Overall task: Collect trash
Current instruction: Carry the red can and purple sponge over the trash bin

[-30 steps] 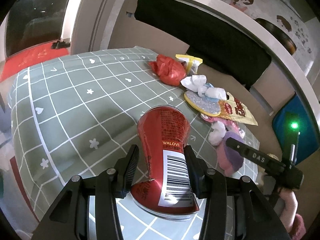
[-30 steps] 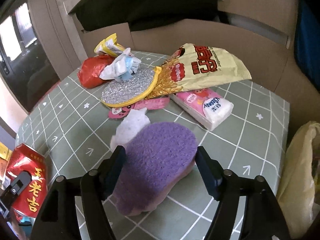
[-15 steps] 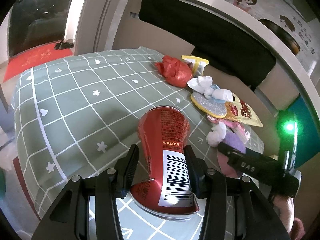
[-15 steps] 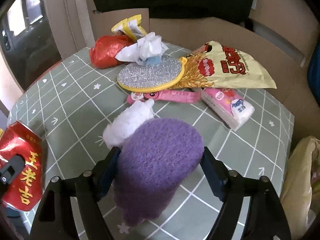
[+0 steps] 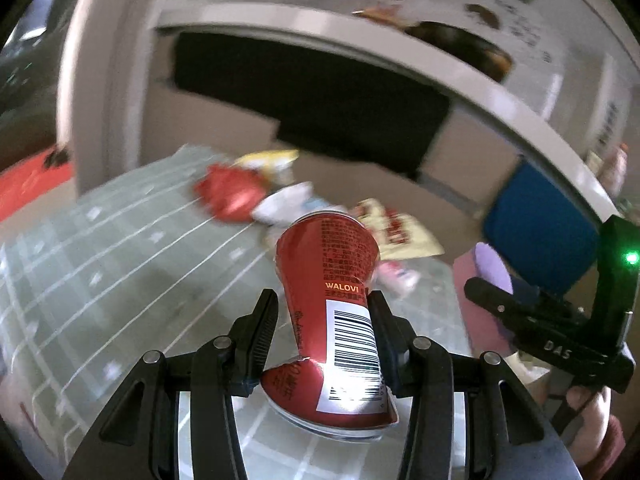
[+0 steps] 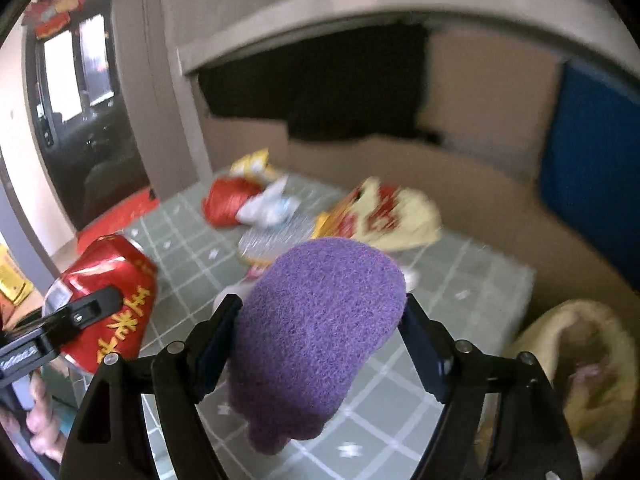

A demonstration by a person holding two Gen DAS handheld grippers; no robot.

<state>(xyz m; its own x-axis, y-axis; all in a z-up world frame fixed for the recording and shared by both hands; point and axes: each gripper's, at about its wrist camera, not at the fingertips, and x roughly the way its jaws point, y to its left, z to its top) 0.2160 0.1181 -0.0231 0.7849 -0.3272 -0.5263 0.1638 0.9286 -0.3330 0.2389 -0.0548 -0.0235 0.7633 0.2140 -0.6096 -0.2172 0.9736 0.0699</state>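
Through the left wrist camera, the left hand-held gripper [image 5: 322,312] is clamped on a dented red can [image 5: 334,320], its pads pressed into the sides just above the barcode, and the can hangs clear above the green checked surface [image 5: 120,280]. Beyond it the rest of the litter lies blurred at the far end: a red crumpled bag [image 5: 228,196], white tissue [image 5: 284,204] and a yellow snack packet [image 5: 396,228]. Off to the right, the other tool shows with a purple pad sticking out of it. Through the right wrist camera, the right hand-held gripper [image 6: 322,320] has its jaws spread wide and closed around that purple scouring pad [image 6: 316,332], which fills the gap from pad to pad and droops below them, lifted off the surface [image 6: 460,276]. The can appears again at the left, gripped in the other tool. At the lower right sits a pale yellow bag [image 6: 580,360] with its mouth open just beside the surface edge; something lies in it, too blurred to name. To my eye this is the carry step, both pieces picked up and neither dropped off yet. The next move likely calls for swinging each piece over the bag's mouth and parting the jaws there, with the limp pad going in first since it is nearer.
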